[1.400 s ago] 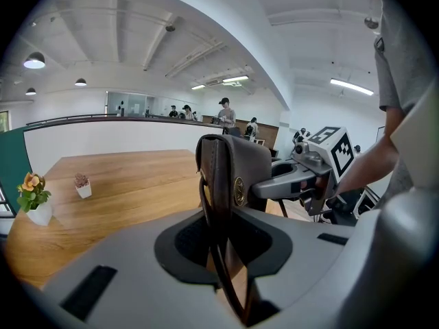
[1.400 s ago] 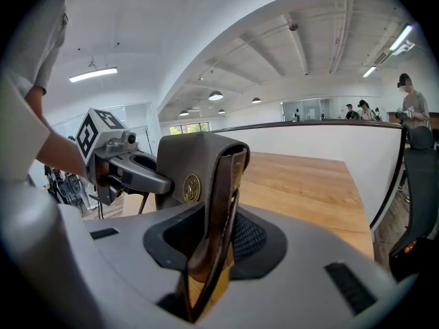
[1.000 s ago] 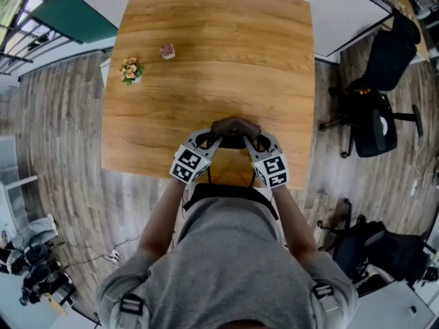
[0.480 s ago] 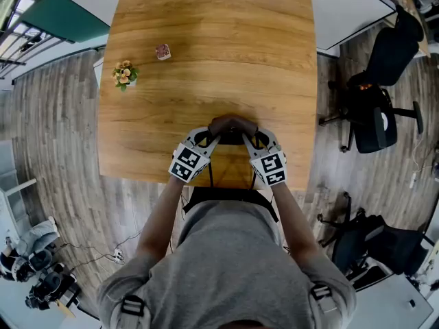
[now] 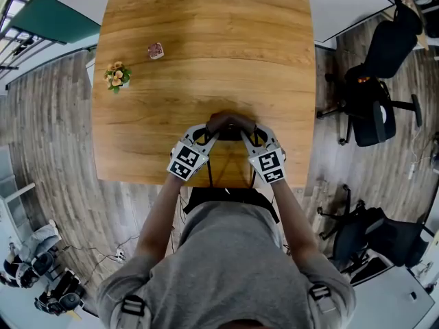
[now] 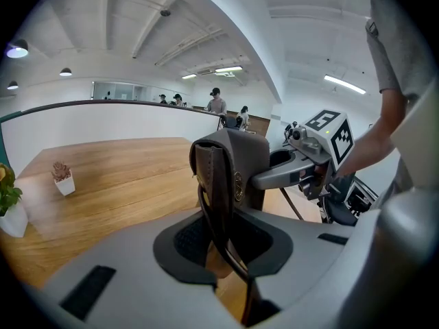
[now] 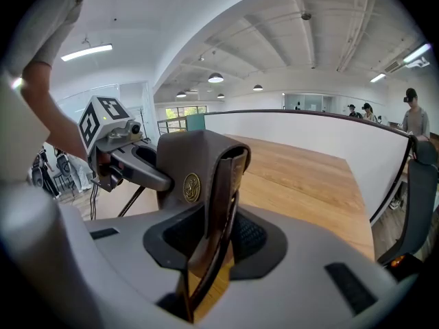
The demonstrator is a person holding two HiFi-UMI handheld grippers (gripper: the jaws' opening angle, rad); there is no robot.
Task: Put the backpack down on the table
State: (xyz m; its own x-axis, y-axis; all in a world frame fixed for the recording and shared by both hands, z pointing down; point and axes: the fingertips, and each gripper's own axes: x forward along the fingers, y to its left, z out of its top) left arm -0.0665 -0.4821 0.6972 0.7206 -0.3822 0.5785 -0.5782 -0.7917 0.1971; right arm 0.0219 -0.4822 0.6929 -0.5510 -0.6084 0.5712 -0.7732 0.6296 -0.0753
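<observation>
Closest to you, the left gripper (image 6: 221,233) has its fingers (image 6: 130,266) drawn in narrow on a dark strap (image 6: 218,204) and the brown leather edge at the top of the backpack (image 6: 233,163). The right gripper (image 7: 209,247) mirrors it, fingers pinched on the same leather from the other side, just under the brass stud (image 7: 191,187). Holding it at both sides like this looks deliberate: it keeps the top level and stops the load swinging as it goes down.

From your head view the two grippers (image 5: 208,134) (image 5: 251,134) angle in toward each other. The backpack (image 5: 232,123) shows only as a brown hump between them, above the near part of the counter (image 5: 206,46). I judge it is close to being set down, with the release yet to come.

Most of the backpack is hidden. Its body and base lie under the grippers and your arms, so you cannot tell whether the bottom rests on the wood or hangs just clear. Nor is it clear whether it sits fully inboard of the near edge. The gripper views show wood below the straps but nothing of the base.

Farther out, a potted flower (image 5: 115,75) and a small pot (image 5: 156,50) stand near the left side, well apart from the landing spot. Beyond the counter to the right stands a black office chair (image 5: 384,74), cut off at the top edge.
</observation>
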